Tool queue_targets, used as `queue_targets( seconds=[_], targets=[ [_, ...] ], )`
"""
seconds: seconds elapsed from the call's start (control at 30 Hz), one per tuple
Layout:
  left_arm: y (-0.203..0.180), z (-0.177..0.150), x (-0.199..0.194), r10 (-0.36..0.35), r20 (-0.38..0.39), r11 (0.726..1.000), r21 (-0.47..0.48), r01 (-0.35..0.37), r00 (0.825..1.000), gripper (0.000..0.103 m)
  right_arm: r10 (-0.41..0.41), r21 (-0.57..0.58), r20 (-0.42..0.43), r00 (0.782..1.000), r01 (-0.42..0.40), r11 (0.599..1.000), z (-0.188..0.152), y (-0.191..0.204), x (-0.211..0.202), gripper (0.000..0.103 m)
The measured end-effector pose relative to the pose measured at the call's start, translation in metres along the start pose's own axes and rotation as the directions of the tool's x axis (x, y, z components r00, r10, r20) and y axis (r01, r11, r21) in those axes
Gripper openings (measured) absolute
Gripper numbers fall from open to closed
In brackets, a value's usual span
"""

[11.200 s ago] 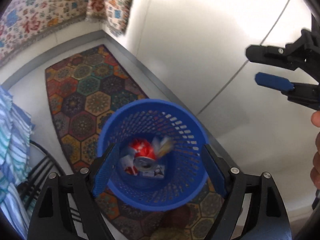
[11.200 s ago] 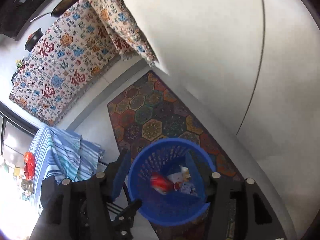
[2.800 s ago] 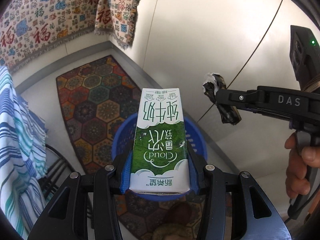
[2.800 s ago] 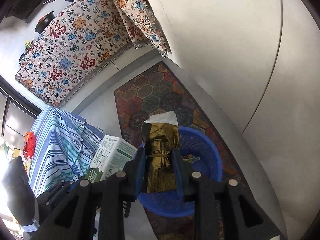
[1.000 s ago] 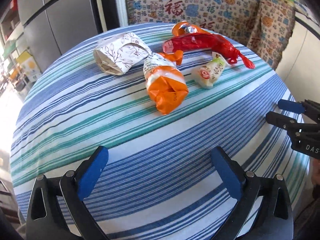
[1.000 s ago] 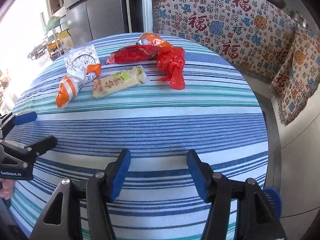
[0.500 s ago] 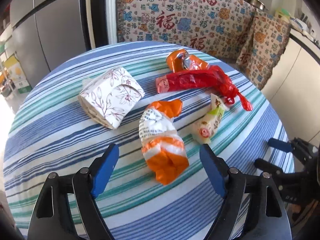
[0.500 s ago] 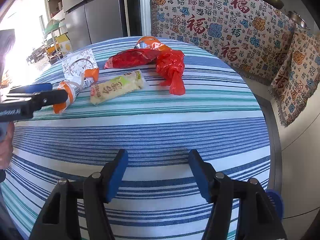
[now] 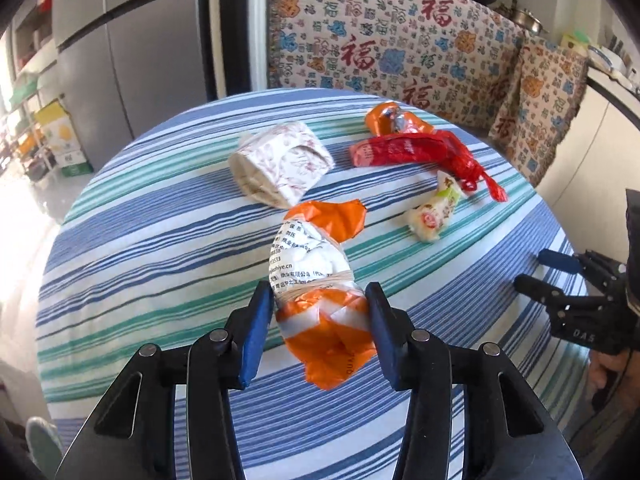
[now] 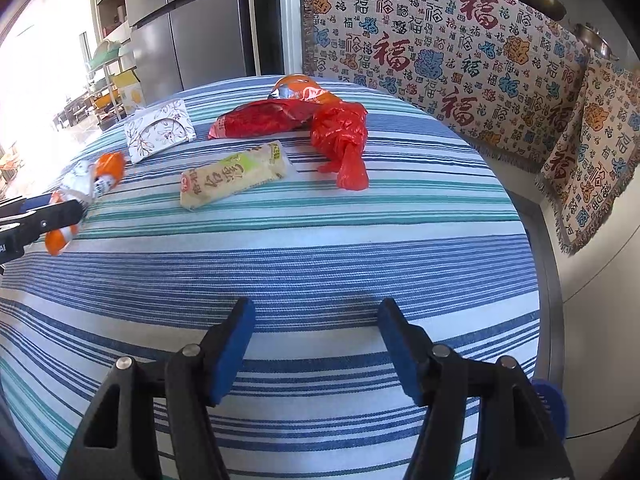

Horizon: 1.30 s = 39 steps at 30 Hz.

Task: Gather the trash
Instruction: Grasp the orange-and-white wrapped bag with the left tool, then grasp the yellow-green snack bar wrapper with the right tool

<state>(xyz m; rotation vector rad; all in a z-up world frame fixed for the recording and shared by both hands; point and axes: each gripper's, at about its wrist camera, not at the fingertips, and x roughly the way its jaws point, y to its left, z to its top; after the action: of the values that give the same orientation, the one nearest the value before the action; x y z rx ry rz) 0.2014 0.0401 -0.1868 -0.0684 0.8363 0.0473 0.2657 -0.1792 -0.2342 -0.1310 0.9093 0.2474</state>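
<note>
An orange and white wrapper (image 9: 316, 248), tied with a rubber band, lies between the blue pads of my left gripper (image 9: 320, 316). The jaws are closing, and both pads touch its lower orange end. In the right wrist view the same wrapper (image 10: 90, 180) juts out past the left gripper (image 10: 36, 206) at the far left. My right gripper (image 10: 312, 320) hangs open over the striped tablecloth (image 10: 320, 264) with nothing between its fingers. It also shows at the right edge of the left wrist view (image 9: 536, 268).
More trash lies further back on the round table: a floral paper carton (image 9: 280, 164), a red plastic bag (image 10: 340, 136), an orange foil packet (image 9: 388, 118) and a pale snack packet (image 10: 234, 180). A patterned cloth (image 10: 440, 40) hangs behind, with grey cabinets (image 9: 140, 60) to the left.
My left gripper has moved forward over the table to the orange and white wrapper and narrowed its jaws around it. The right gripper has stayed in place, open.
</note>
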Motion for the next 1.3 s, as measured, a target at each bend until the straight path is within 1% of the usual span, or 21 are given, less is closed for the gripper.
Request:
queue_targets(
  seconds=[0.03, 0.07, 0.2, 0.23, 0.33, 0.37, 0.43, 0.47, 0.53, 0.63, 0.7, 0.73, 0.8, 0.9, 0.97, 1.0, 1.07, 1.13, 1.2, 1.27, 1.3],
  targets=[
    [0.006, -0.003, -0.001, 0.022, 0.007, 1.0, -0.017, -0.022, 1.0, 0.051, -0.001, 0.002, 0.003, 1.0, 0.001, 1.0, -0.001, 0.0, 0.0, 0.065],
    [0.01, -0.005, 0.001, 0.03, 0.004, 0.999, -0.03, -0.029, 1.0, 0.054, -0.003, 0.005, 0.007, 1.0, 0.003, 1.0, -0.001, 0.0, 0.0, 0.065],
    [0.026, -0.007, 0.015, 0.005, -0.033, 0.997, -0.076, -0.008, 0.999, 0.065, -0.018, 0.022, 0.024, 1.0, 0.017, 1.0, -0.004, 0.001, -0.002, 0.065],
    [0.029, -0.008, 0.018, 0.013, -0.037, 0.997, -0.075, -0.015, 0.999, 0.068, -0.022, 0.025, 0.027, 0.999, 0.022, 0.999, -0.005, 0.001, -0.002, 0.065],
    [0.034, -0.013, 0.026, 0.025, -0.056, 0.997, -0.076, -0.03, 0.998, 0.069, -0.031, 0.039, 0.029, 0.999, 0.03, 0.999, -0.006, 0.002, -0.003, 0.065],
    [0.034, -0.014, 0.026, 0.041, -0.05, 0.997, -0.064, -0.044, 0.998, 0.072, -0.034, 0.045, 0.029, 0.999, 0.032, 0.998, -0.007, 0.002, -0.003, 0.065],
    [0.033, -0.015, 0.028, 0.074, -0.057, 0.997, -0.034, -0.076, 0.996, 0.073, -0.051, 0.074, 0.018, 0.999, 0.049, 0.996, -0.006, 0.003, -0.003, 0.065],
    [0.031, -0.016, 0.029, 0.093, -0.058, 0.995, -0.013, -0.094, 0.994, 0.078, -0.065, 0.091, 0.006, 0.998, 0.064, 0.994, -0.005, 0.004, -0.003, 0.065],
    [0.032, -0.016, 0.031, 0.1, -0.066, 0.995, -0.016, -0.101, 0.993, 0.084, -0.06, 0.129, -0.016, 0.998, 0.062, 0.99, 0.0, 0.01, -0.002, 0.068],
    [0.034, -0.016, 0.032, 0.097, -0.068, 0.995, -0.022, -0.099, 0.993, 0.087, 0.053, 0.232, -0.01, 0.999, -0.049, 0.971, 0.015, 0.019, 0.004, 0.068],
    [0.032, -0.016, 0.034, 0.097, -0.072, 0.995, -0.017, -0.099, 0.993, 0.09, 0.125, 0.319, 0.001, 0.992, -0.119, 0.94, 0.033, 0.026, 0.014, 0.068],
    [0.032, -0.016, 0.034, 0.097, -0.072, 0.995, -0.017, -0.099, 0.993, 0.091, 0.141, 0.345, 0.006, 0.99, -0.134, 0.929, 0.041, 0.03, 0.02, 0.068],
    [0.032, -0.016, 0.034, 0.097, -0.072, 0.995, -0.018, -0.098, 0.993, 0.091, 0.128, 0.381, -0.013, 0.992, -0.114, 0.917, 0.061, 0.042, 0.037, 0.068],
    [0.032, -0.016, 0.034, 0.093, -0.073, 0.995, -0.017, -0.094, 0.993, 0.093, 0.051, 0.402, -0.028, 0.998, -0.036, 0.915, 0.081, 0.057, 0.053, 0.069],
    [0.031, -0.015, 0.036, 0.09, -0.075, 0.996, -0.014, -0.091, 0.993, 0.095, 0.013, 0.386, -0.036, 0.999, 0.002, 0.922, 0.089, 0.067, 0.06, 0.069],
    [0.031, -0.014, 0.037, 0.089, -0.077, 0.996, -0.012, -0.09, 0.993, 0.096, -0.013, 0.353, -0.043, 0.999, 0.027, 0.935, 0.092, 0.073, 0.063, 0.069],
    [0.03, -0.014, 0.037, 0.087, -0.078, 0.996, -0.009, -0.088, 0.993, 0.097, -0.027, 0.289, -0.045, 0.999, 0.039, 0.957, 0.093, 0.082, 0.065, 0.067],
    [0.029, -0.014, 0.038, 0.086, -0.079, 0.996, -0.008, -0.087, 0.993, 0.097, 0.002, 0.208, -0.041, 0.999, 0.006, 0.978, 0.092, 0.088, 0.062, 0.058],
    [0.029, -0.014, 0.038, 0.087, -0.08, 0.996, -0.007, -0.088, 0.993, 0.097, 0.052, 0.094, -0.052, 0.997, -0.047, 0.994, 0.085, 0.095, 0.055, 0.034],
    [0.028, -0.014, 0.038, 0.088, -0.08, 0.996, -0.005, -0.089, 0.993, 0.098, 0.046, -0.038, -0.074, 0.996, -0.049, 0.998, 0.073, 0.101, 0.047, 0.028],
    [0.027, -0.014, 0.039, 0.089, -0.081, 0.996, -0.004, -0.09, 0.993, 0.098, 0.06, -0.096, -0.088, 0.994, -0.068, 0.993, 0.066, 0.101, 0.04, 0.026]
  ],
)
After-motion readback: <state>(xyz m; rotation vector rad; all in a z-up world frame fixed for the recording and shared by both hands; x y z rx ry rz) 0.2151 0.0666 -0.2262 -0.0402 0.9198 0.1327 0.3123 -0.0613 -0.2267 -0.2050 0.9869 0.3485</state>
